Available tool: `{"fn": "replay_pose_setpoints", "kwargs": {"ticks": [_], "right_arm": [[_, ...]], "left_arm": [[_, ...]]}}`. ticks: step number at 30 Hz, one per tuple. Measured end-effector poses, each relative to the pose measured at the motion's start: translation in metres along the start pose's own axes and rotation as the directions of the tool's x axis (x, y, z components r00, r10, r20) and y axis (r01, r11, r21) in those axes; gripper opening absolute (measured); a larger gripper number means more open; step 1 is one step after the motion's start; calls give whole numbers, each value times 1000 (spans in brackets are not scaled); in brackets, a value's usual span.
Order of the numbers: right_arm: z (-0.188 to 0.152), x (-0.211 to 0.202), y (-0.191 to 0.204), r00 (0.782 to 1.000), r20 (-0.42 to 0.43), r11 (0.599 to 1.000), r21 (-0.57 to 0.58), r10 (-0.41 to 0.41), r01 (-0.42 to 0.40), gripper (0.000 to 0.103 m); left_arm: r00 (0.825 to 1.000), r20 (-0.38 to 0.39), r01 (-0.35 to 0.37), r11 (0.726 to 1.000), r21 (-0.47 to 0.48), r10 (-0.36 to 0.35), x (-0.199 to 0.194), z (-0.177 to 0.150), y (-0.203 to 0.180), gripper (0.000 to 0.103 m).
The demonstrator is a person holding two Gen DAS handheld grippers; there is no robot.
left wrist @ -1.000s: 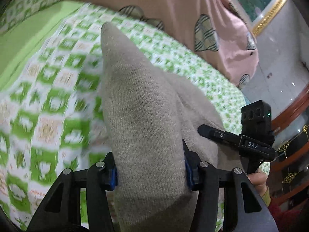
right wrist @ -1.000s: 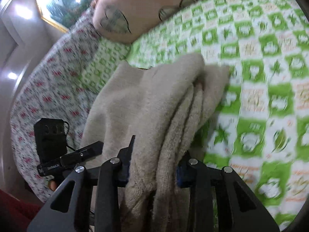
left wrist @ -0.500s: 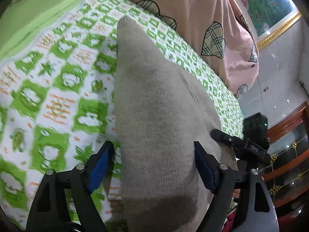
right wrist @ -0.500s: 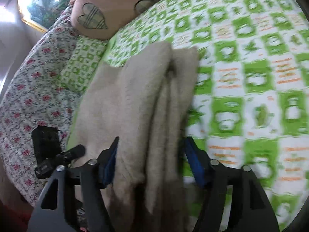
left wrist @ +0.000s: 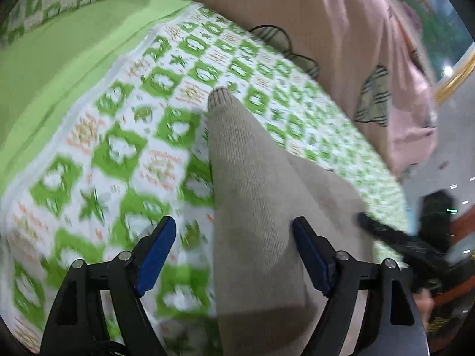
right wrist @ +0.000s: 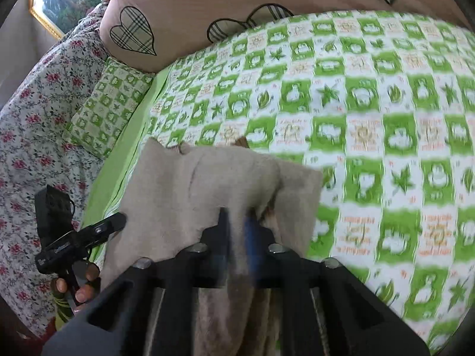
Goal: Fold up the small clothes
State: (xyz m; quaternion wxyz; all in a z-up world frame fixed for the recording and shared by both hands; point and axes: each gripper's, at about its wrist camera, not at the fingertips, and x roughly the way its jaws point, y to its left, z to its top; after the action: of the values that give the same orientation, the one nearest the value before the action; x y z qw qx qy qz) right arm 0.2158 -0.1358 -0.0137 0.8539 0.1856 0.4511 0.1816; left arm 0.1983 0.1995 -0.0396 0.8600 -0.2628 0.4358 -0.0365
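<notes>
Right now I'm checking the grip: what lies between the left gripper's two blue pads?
The beige knit garment runs between the open left gripper pads, nearer one pad, seen in the left wrist view.

Bed [right wrist: 371, 95]: green-checked sheet; beige knit garment [right wrist: 190, 190] lay near; pink pillow [right wrist: 190, 6] and small checked pillow [right wrist: 109, 103] far.

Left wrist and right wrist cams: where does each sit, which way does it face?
Left wrist: on the left gripper, looking down along open jaws at the beige knit on the green quilt; right gripper at right.
Right wrist: on the right gripper, jaws just closed on the knit; left gripper and hand at left.
Shared: knit, quilt, pink pillow.
</notes>
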Motion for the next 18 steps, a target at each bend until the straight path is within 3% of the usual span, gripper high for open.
{"fn": "replay_pose_setpoints", "kwargs": {"ticks": [4,7,10,14,17,18], "right_arm": [[1,-37,-2,992,126,1000,0,6,-6,8],[-10,-23,-17,995,75,998,26,-61,59,8],[-22,0,-33,999,20,995,93,-39,37,8],[-23,1,-36,999,33,991,135,-29,24,11],[-26,-14,-32,999,32,990,142,0,-4,14],[-31,-24,-28,999,37,991,133,15,-20,20]], "left_arm": [[993,30,-116,991,69,114,14,18,-15,69],[985,22,-173,981,93,171,34,28,-19,63],[974,28,-226,964,140,225,47,33,-21,63],[970,27,-242,958,153,240,44,34,-18,63],[976,43,-218,964,151,214,13,17,-20,63],[980,59,-196,969,148,190,-5,5,-21,63]]}}
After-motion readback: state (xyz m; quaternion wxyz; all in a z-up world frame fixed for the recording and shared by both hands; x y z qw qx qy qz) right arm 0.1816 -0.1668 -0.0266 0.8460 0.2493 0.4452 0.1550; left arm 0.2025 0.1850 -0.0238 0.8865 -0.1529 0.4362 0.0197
